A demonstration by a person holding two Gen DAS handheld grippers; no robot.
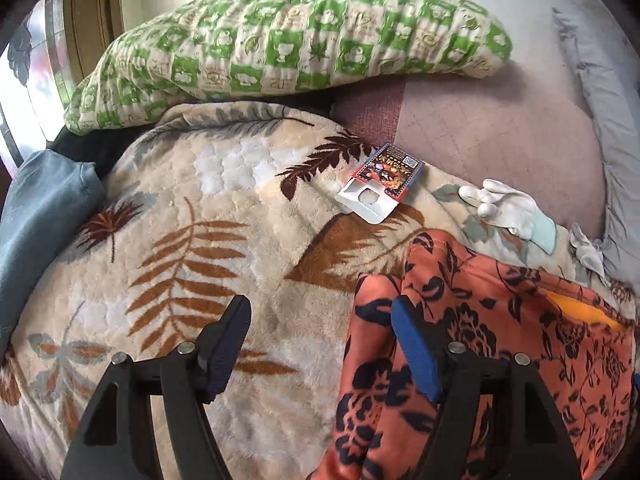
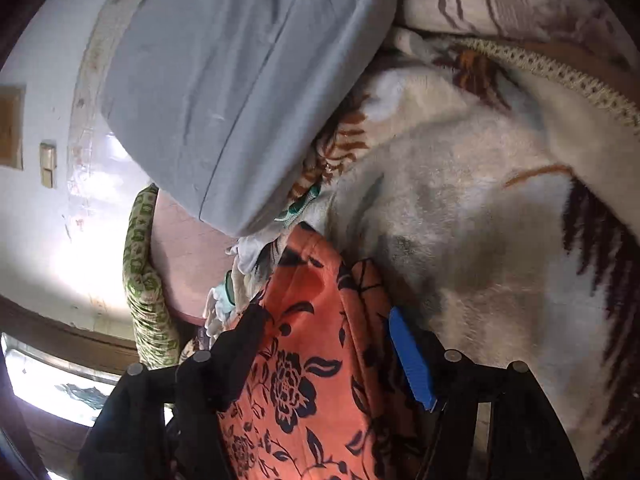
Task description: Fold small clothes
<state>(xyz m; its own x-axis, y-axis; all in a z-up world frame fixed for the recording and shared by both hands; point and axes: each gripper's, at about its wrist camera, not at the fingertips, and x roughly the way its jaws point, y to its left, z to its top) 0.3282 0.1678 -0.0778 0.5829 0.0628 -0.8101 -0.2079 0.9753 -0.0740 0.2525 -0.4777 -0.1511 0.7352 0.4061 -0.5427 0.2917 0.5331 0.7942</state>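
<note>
While both grippers stood released, the orange floral garment (image 1: pixel 500 344) lay on the leaf-print blanket (image 1: pixel 192 216).

From the left wrist, the left gripper (image 1: pixel 320 312) gaped, cloth under its 3 o'clock finger; a printed card packet (image 1: pixel 380 178) lay at 12 o'clock, white gloves (image 1: pixel 504 206) at 2, a green checked pillow (image 1: pixel 288 40) beyond. The right gripper (image 2: pixel 324 324) straddled the garment unpressed, a grey pillow (image 2: pixel 240 80) crowding 11 o'clock.

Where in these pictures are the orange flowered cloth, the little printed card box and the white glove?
orange flowered cloth (image 1: pixel 500 320): left wrist view, its middle, flat on the blanket.
printed card box (image 1: pixel 390 170): left wrist view, its coloured printed face.
white glove (image 1: pixel 508 204): left wrist view, its palm.
</note>
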